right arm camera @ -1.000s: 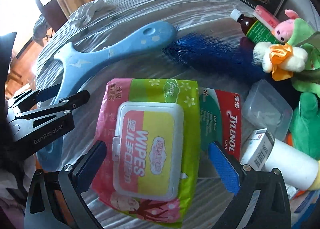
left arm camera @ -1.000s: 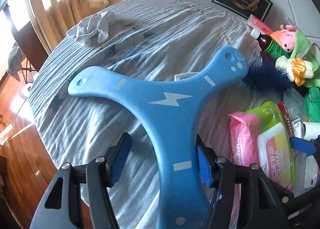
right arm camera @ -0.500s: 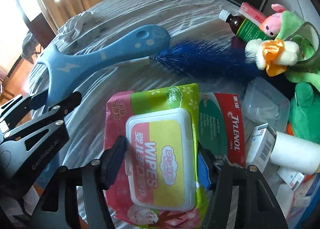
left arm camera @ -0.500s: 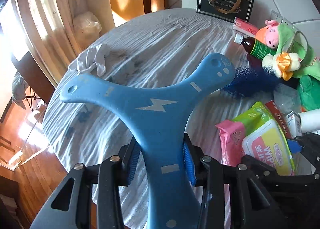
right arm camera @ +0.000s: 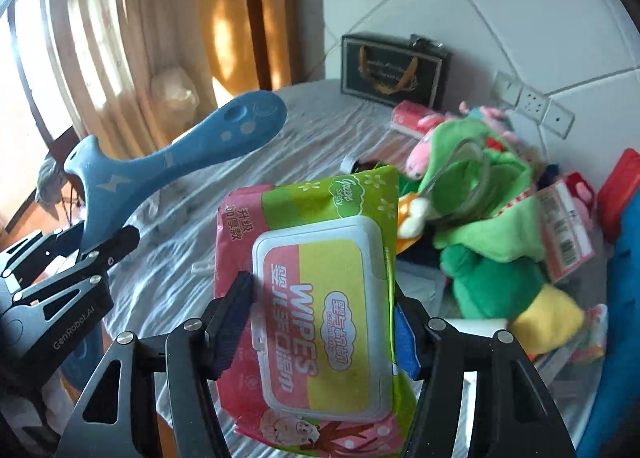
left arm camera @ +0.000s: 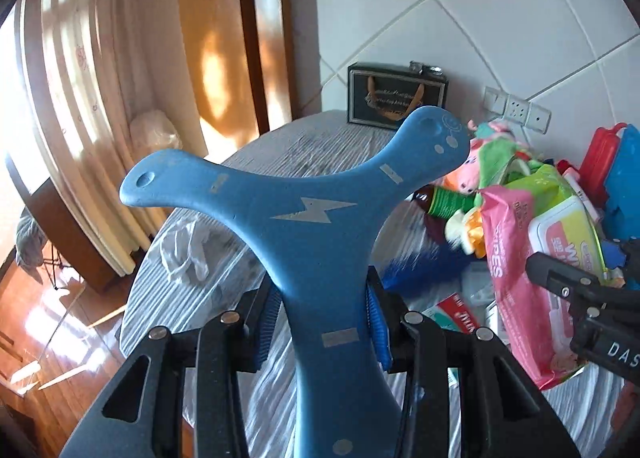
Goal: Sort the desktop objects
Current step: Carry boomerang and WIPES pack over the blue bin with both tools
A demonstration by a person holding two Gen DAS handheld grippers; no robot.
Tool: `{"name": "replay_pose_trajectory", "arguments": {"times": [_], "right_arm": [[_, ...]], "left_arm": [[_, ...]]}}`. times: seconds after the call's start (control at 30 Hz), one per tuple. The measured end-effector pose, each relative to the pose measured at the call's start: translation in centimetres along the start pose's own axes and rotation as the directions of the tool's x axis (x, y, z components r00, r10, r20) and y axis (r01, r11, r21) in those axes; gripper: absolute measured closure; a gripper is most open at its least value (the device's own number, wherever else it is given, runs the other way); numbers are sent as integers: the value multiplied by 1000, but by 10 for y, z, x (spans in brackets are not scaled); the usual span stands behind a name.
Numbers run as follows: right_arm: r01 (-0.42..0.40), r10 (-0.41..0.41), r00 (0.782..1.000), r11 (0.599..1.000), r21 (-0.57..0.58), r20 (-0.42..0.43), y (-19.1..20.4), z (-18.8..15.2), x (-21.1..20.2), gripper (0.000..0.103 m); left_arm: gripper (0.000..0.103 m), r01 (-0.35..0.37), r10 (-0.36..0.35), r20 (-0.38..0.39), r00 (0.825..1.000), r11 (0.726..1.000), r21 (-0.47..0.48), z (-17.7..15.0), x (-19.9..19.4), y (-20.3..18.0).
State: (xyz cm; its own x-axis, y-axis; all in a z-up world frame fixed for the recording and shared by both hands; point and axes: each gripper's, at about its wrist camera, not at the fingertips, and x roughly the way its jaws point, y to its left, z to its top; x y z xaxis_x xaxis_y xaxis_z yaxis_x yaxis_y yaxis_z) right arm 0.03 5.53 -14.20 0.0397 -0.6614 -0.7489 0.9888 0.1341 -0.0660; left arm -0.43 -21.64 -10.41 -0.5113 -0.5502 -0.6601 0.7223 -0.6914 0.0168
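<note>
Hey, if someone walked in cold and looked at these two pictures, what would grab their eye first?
Most likely the big blue three-armed boomerang with a lightning bolt, clamped in the left gripper and held up off the round table with the striped grey-white cloth. Next, the pink-and-green pack of wet wipes with a white flip lid, gripped in the right gripper just to its right. Behind them, a heap of green and pink plush toys crowds the table's right side.

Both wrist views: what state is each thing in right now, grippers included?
Left gripper: shut on the boomerang.
Boomerang: clamped by one arm, held above the table.
Right gripper: shut on the wipes.
Wipes: lid closed, held above the table.
Plush toy: lying in the clutter.
Black box: upright against the wall.
Table: covered with wrinkled cloth.
</note>
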Motion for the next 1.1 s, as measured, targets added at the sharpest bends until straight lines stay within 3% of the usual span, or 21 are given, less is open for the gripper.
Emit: {"name": "replay_pose_trajectory", "arguments": {"times": [0.13,0.23,0.43,0.57,0.7,0.8,0.9,0.97,1.03,1.1], "right_arm": [[92,-101,987,993,77,126,-20,17,-59,41],[163,-191,962,975,152,196,-37,28,-103,41],[305,-376,889,912,275,262,-82,29,-193,41],[378,-481,831,856,352,279,-121,18,-250,41],[424,-560,776,803,418,290,-169,-4,-313,41],[442,-601,741,772,457,298,-214,-26,-363,41],[487,-644,706,743,459,295,-271,-43,-404,41],[517,-662,695,732,444,282,-313,-53,-423,41],[553,-683,689,711,435,241,-352,-62,-436,41],[564,-680,709,706,429,188,-395,-71,-440,41]], "left_arm": [[64,102,-107,91,990,993,63,30,-26,-31],[64,184,-200,152,968,976,117,51,-49,-63],[64,340,-393,216,894,908,245,77,-96,-148],[64,423,-504,235,831,848,320,89,-132,-218],[64,465,-575,245,781,796,387,95,-169,-298],[64,475,-601,255,758,776,415,94,-196,-366],[64,487,-612,250,750,767,419,92,-221,-434],[64,506,-619,224,752,761,406,95,-232,-481],[64,530,-623,165,765,754,387,100,-235,-521],[64,562,-626,74,776,741,369,101,-235,-564]]}}
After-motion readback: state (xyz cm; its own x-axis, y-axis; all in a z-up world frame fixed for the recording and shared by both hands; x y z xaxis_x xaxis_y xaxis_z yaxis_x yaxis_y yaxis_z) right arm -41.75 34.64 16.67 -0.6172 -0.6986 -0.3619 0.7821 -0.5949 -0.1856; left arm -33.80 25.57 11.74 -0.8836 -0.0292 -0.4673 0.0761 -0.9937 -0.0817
